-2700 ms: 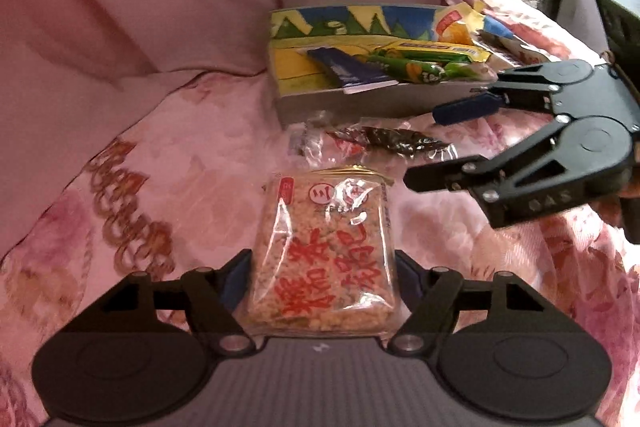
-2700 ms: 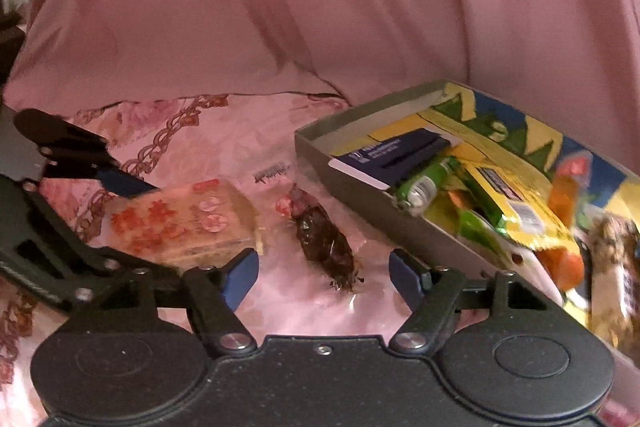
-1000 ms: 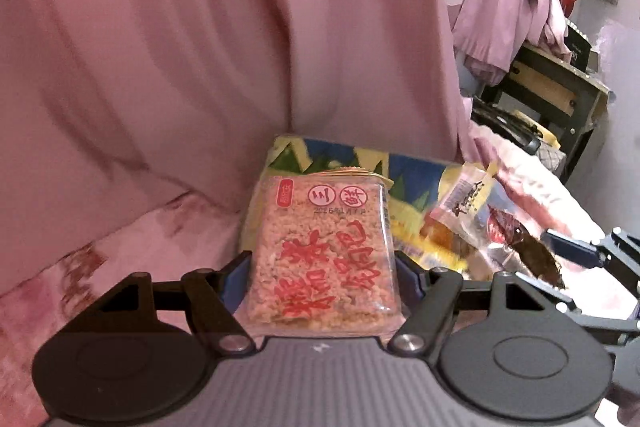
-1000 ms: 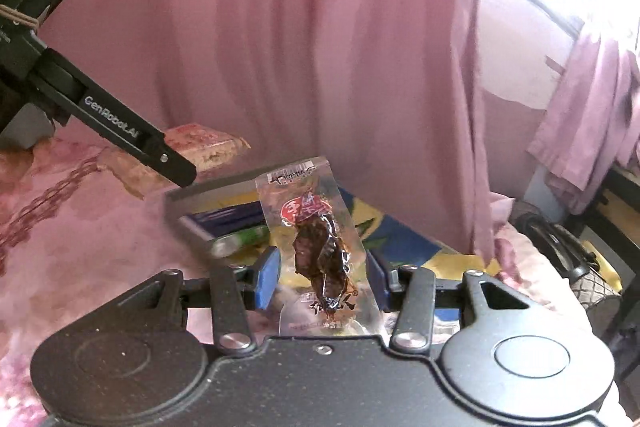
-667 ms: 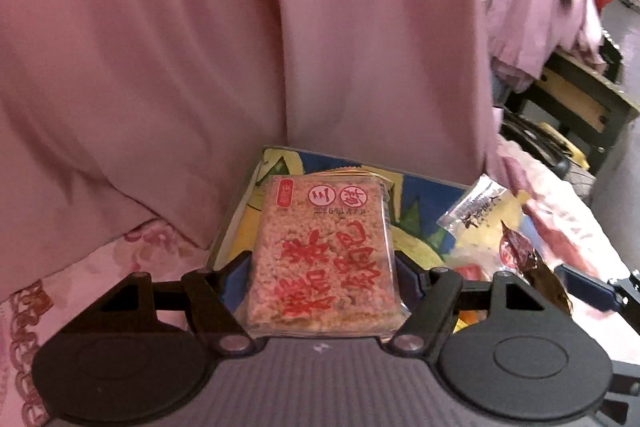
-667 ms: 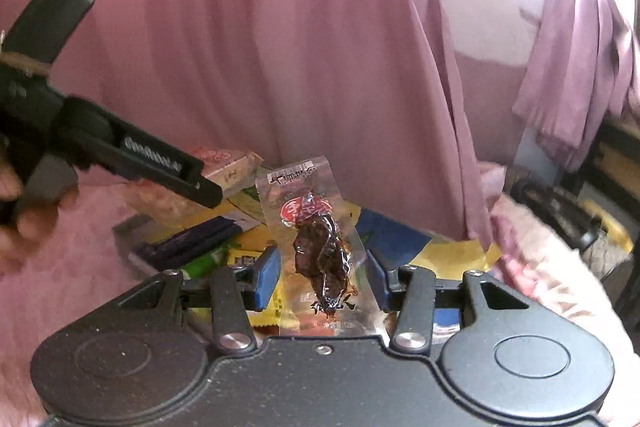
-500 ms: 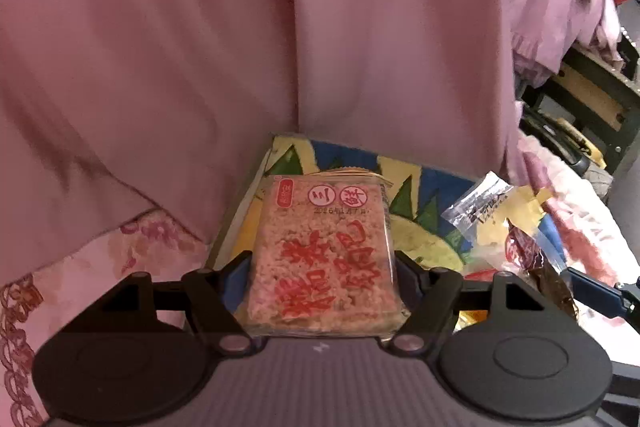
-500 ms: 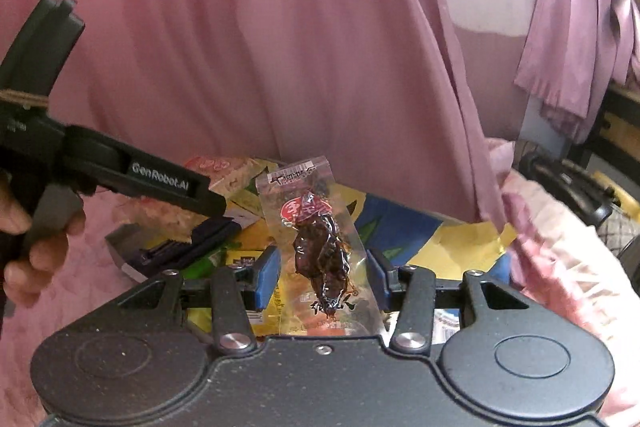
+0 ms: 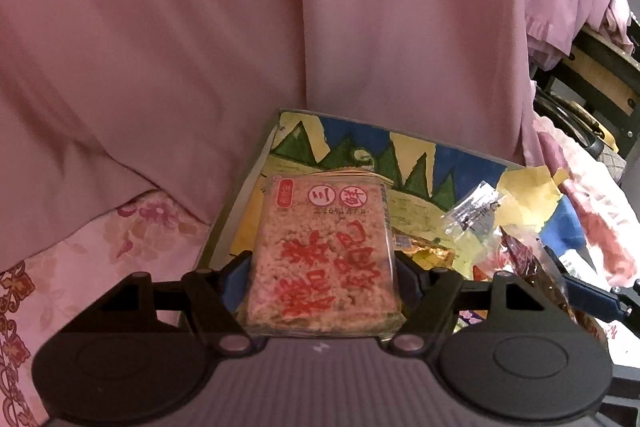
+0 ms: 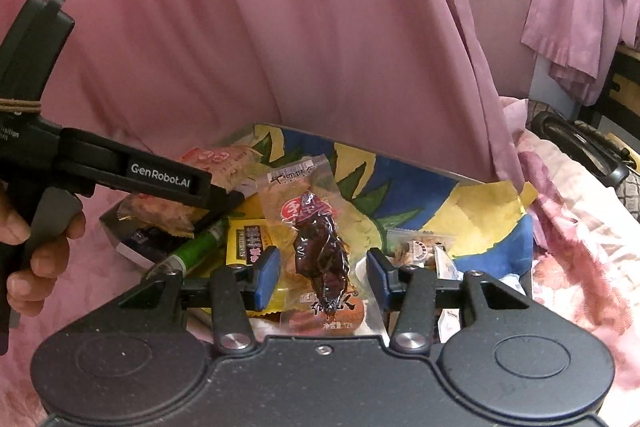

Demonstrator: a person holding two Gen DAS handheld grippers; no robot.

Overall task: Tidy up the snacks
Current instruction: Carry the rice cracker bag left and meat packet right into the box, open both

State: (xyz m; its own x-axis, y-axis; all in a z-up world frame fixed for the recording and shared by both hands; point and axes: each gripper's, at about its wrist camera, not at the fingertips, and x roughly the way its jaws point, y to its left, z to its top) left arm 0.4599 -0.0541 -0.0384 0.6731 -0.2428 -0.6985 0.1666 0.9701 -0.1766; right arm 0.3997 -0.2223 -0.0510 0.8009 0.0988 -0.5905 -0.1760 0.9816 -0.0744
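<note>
My left gripper (image 9: pixel 322 263) is shut on a clear-wrapped rice cracker block (image 9: pixel 324 251) with red lettering, held over the left end of the colourful snack box (image 9: pixel 400 151). My right gripper (image 10: pixel 322 269) has its jaws spread apart around a clear packet of dark dried meat (image 10: pixel 320 251), which hangs between the blue pads (image 10: pixel 266 273) over the same box (image 10: pixel 404 187). The left gripper and its rice cracker block (image 10: pixel 216 163) show at the left of the right wrist view. The meat packet (image 9: pixel 524 263) shows at the right of the left wrist view.
The box holds several snacks: a green tube (image 10: pixel 200 245), a yellow packet (image 10: pixel 248 241), a dark blue pack (image 10: pixel 148 241). Pink curtain (image 9: pixel 280 27) hangs right behind the box. Floral pink cloth (image 9: pixel 100 259) covers the surface. A dark table (image 9: pixel 600 67) stands at far right.
Both grippers have lifted their snacks off the cloth and carried them over the box. In the last half second the right gripper's jaws have widened around the meat packet.
</note>
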